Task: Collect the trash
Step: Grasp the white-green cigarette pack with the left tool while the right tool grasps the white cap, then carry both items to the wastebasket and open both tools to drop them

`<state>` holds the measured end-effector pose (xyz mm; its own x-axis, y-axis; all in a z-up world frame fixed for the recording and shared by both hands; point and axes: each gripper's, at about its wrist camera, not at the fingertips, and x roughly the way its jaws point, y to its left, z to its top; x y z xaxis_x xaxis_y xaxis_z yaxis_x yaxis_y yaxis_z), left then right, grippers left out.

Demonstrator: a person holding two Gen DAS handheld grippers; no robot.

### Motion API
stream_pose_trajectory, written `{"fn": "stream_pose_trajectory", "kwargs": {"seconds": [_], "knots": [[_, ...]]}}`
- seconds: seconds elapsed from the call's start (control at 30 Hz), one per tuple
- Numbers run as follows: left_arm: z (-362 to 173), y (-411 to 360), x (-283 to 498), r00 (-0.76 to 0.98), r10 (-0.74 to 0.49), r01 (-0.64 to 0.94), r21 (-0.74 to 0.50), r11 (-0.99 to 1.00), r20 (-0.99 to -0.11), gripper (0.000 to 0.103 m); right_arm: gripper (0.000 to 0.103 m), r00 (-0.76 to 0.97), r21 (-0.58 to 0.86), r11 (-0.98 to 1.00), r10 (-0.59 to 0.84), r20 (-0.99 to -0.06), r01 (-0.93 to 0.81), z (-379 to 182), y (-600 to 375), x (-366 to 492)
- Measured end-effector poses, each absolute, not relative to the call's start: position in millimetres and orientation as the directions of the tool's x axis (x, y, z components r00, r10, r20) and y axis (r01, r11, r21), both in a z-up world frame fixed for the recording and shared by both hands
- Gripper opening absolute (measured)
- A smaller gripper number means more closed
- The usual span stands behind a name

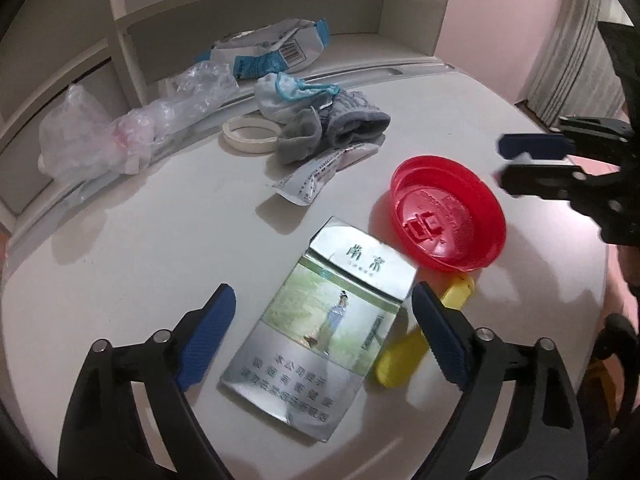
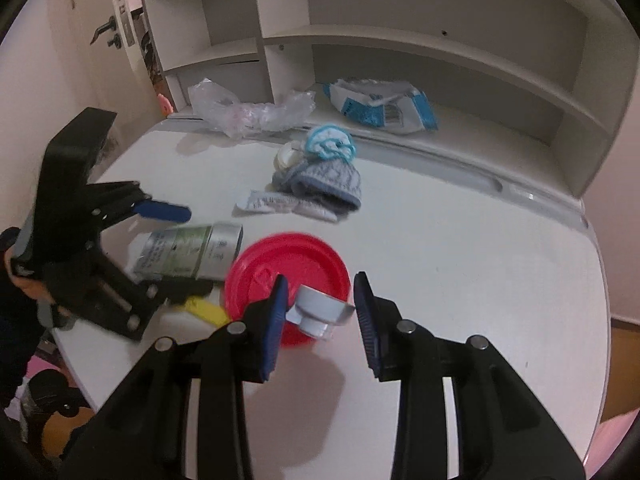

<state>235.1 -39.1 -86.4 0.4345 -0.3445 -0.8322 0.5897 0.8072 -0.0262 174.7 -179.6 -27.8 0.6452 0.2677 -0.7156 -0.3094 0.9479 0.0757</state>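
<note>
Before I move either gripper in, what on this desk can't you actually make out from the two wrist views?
- Yellow object: left wrist view, mostly hidden by the cigarette pack and a finger of the left gripper; identity unclear.
- Small grey piece between the fingers of the right gripper: right wrist view, blurred; contact unclear.
- Tape roll: right wrist view, largely behind the knit socks.
- Clear plastic bag: contents unreadable.
</note>
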Motion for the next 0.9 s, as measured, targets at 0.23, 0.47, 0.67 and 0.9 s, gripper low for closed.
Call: {"fn": "stream_pose_trajectory", "kwargs": {"seconds": [0.23,0.47,0.67,0.9], "knots": [[-84.9,-39.9,238.7,0.48,-0.296,0.577,0.043,0.815,-0.826,0.058,0.034,0.659,0.145,0.961,0.267,-0.703,-0.235,-32.6,-210.9,139.8],[-53.3,-48.7,209.9,0.575,-0.26,0.526,0.107,0.844,-0.776,0.057,0.034,0.721,0.204,0.976,0.195,-0.665,-0.076,-31.2,-275.1,79.6],[-15.3,-134.2,153.2,0.556,-0.418,0.67,0.09,0.737,-0.719,0.057,0.034,0.758,0.264,0.949,0.043,-0.651,0.173,-52.4,-362.2,0.9],[-28.4,-293.2,63.4,0.281,-0.641,0.903,-0.028,0.428,-0.714,0.057,0.034,0.699,0.335,0.814,-0.117,-0.705,0.474,-114.5,-456.2,-100.8]]}}
